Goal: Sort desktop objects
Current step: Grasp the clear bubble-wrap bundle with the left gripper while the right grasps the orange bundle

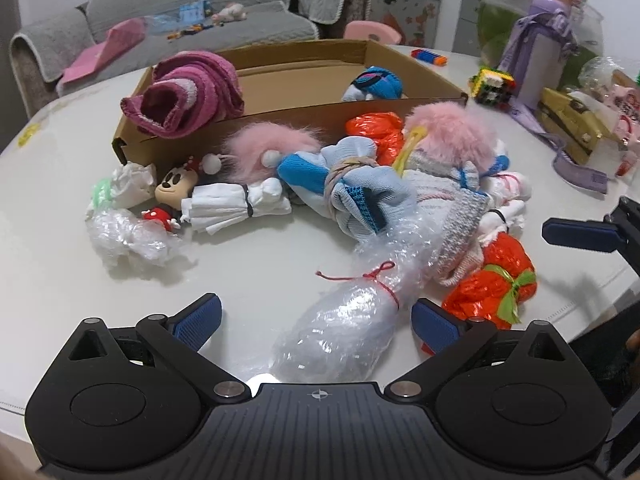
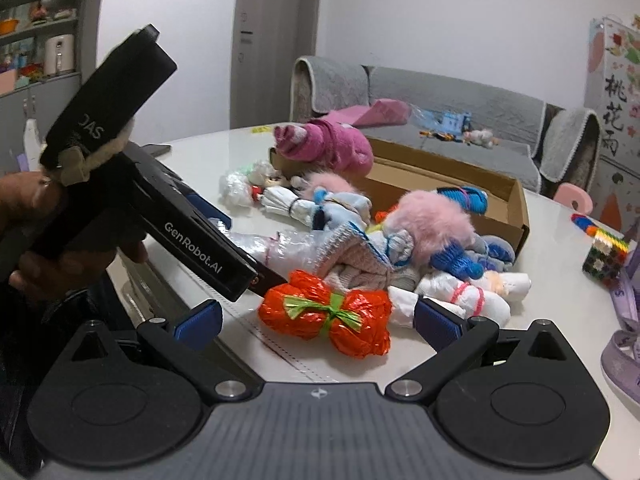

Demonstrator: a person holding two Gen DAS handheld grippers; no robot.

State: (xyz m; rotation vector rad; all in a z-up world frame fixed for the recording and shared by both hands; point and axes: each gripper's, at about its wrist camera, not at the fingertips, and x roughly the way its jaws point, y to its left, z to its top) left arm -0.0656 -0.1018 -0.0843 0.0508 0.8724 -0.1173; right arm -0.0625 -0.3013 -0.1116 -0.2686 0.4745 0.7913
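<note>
My left gripper (image 1: 316, 326) is open, its blue pads standing either side of a bubble-wrap bundle (image 1: 340, 332) tied with red string, not pressing on it. My right gripper (image 2: 318, 320) is open too, with an orange foil bundle (image 2: 328, 312) tied with green ribbon between its fingers, untouched. Behind lies a heap of tied socks, pink fluffy pieces (image 1: 456, 128) and white cloth rolls (image 1: 232, 206) on the white table (image 1: 60, 248). A cardboard box (image 1: 304, 76) at the back holds a magenta towel (image 1: 188, 92) and a blue sock ball (image 1: 376, 84).
A mouse figurine (image 1: 172, 196) and crumpled plastic (image 1: 128, 236) lie at the left of the heap. A purple bottle with strap (image 1: 548, 56), a bead cube (image 1: 492, 86) and boxes stand at the right. A hand holding the left gripper's body (image 2: 192, 240) fills the right wrist view's left side. A grey sofa is behind.
</note>
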